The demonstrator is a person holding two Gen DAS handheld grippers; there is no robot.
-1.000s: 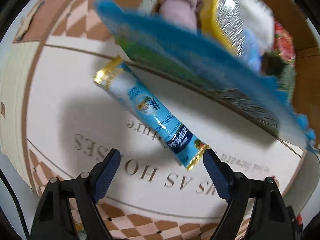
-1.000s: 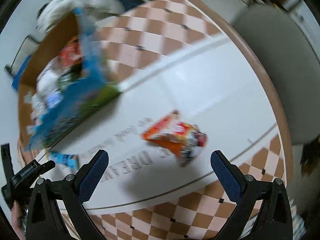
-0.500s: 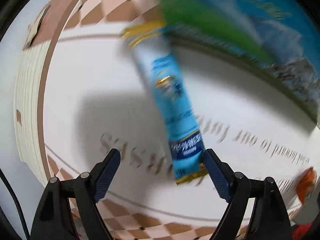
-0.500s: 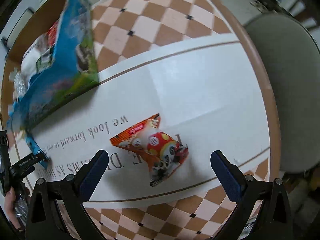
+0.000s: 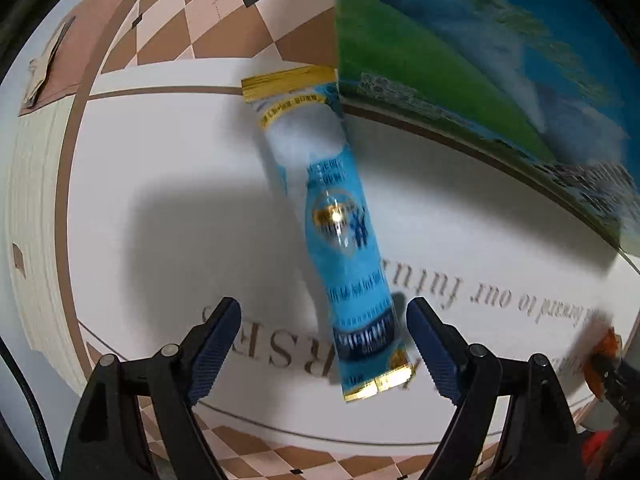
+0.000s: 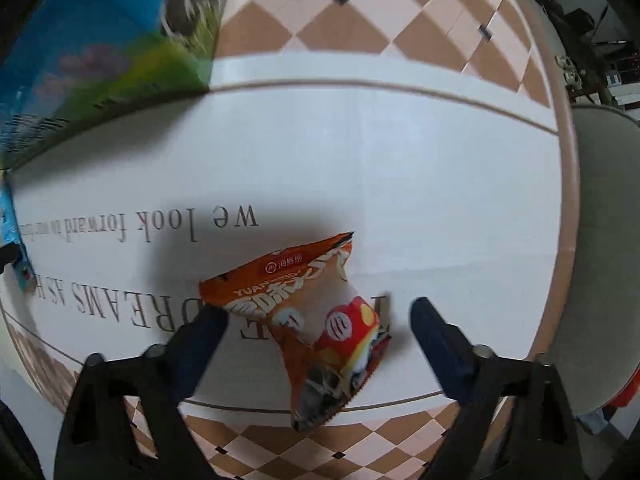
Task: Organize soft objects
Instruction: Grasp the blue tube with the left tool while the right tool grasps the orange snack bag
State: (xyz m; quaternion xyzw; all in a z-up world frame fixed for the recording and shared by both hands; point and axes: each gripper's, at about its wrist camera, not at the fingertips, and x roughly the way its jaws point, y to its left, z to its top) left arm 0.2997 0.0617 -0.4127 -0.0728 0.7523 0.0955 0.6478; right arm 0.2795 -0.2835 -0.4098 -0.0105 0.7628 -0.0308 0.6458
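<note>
A long blue pouch with gold ends (image 5: 340,224) lies on the white table, its far end against the printed blue-green box (image 5: 472,60). My left gripper (image 5: 324,332) is open, its fingers on either side of the pouch's near end, not touching it. An orange snack bag (image 6: 312,320) lies on the table in the right wrist view. My right gripper (image 6: 318,320) is open and low over it, the bag between the fingers. The box also shows in the right wrist view (image 6: 100,48) at the upper left.
The table (image 6: 400,152) is white with printed lettering and a brown checkered border. Its round edge runs close on the right, with a grey chair seat (image 6: 600,240) beyond. The blue pouch's end shows at the left edge of the right wrist view (image 6: 12,240).
Both grippers have moved down and forward. The left one swung to line up with the blue pouch; the right one closed in over the orange bag. Both stay open.
</note>
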